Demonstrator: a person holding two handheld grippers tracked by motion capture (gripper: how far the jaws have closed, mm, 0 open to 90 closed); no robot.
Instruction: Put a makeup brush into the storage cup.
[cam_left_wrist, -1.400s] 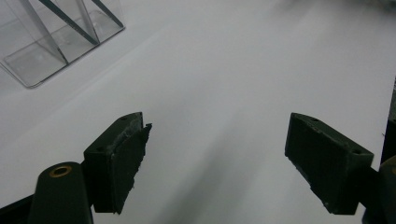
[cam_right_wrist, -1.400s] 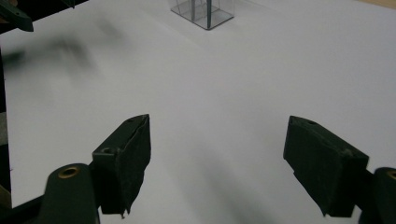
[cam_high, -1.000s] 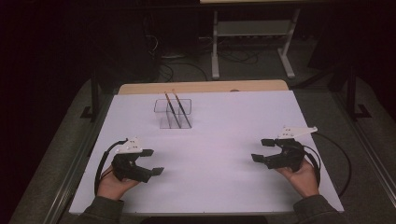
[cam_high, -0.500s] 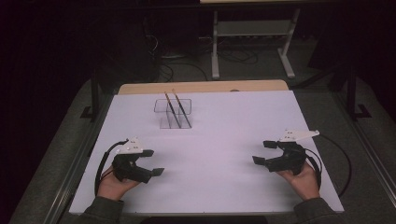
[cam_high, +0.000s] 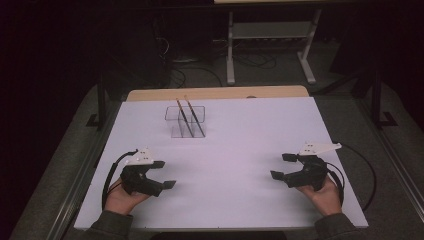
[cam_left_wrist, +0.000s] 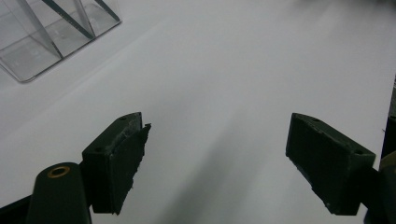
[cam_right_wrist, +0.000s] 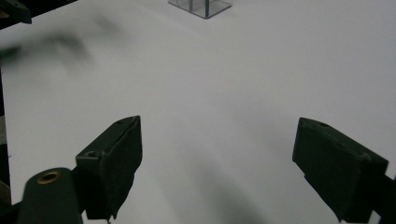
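A clear plastic box (cam_high: 186, 121) with two thin dark sticks leaning in it stands toward the far side of the white table (cam_high: 240, 130). My left gripper (cam_high: 166, 174) rests near the front left, jaws wide and open, nothing between them. In the left gripper view its pads (cam_left_wrist: 116, 163) frame bare table, with the clear box (cam_left_wrist: 46, 37) up at the left. My right gripper (cam_high: 280, 166) lies near the front right, open and empty; its jaws have just been opening. In the right gripper view the gripper (cam_right_wrist: 217, 158) faces the distant box (cam_right_wrist: 201, 7).
A wooden strip (cam_high: 215, 93) edges the table's far side. Behind it on the dark floor stand a metal-legged stand (cam_high: 270, 45) and loose cables. Black cables trail from both grippers along the table's sides.
The right gripper has drifted slightly toward the near edge. The left hand and the box have stayed put.
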